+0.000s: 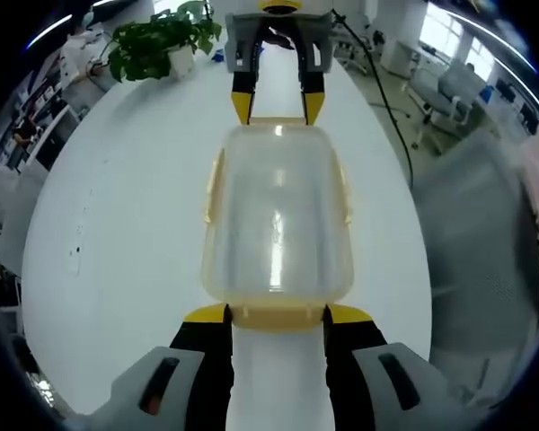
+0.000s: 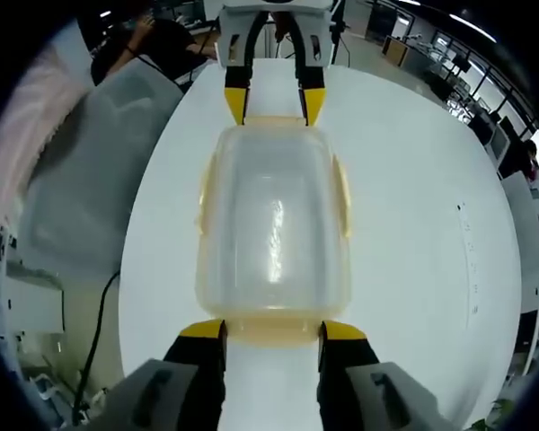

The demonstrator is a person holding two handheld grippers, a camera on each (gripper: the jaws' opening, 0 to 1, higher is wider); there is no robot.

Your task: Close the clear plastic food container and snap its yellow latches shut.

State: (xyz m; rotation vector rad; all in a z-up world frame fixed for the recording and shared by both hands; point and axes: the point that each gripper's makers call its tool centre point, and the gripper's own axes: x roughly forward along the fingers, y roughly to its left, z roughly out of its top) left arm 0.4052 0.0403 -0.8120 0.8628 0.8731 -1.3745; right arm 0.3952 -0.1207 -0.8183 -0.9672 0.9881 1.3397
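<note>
Yellow-tipped jaws of my left gripper [image 1: 277, 313] stand apart at the near end of the clear plastic food container [image 1: 277, 215], their tips at its yellow end latch [image 1: 277, 316] without clamping it. From the opposite end, my right gripper [image 1: 277, 108] faces me, jaws likewise spread at the far latch. In the right gripper view the picture mirrors: my right gripper [image 2: 271, 330] at the container [image 2: 271, 229], the left gripper [image 2: 272, 106] beyond. The container sits lid-on in the middle of the white counter [image 1: 117, 233], yellow side latches [image 1: 214, 187] along its long edges. A potted plant [image 1: 157, 45] stands at the counter's far end; office desks lie beyond.
</note>
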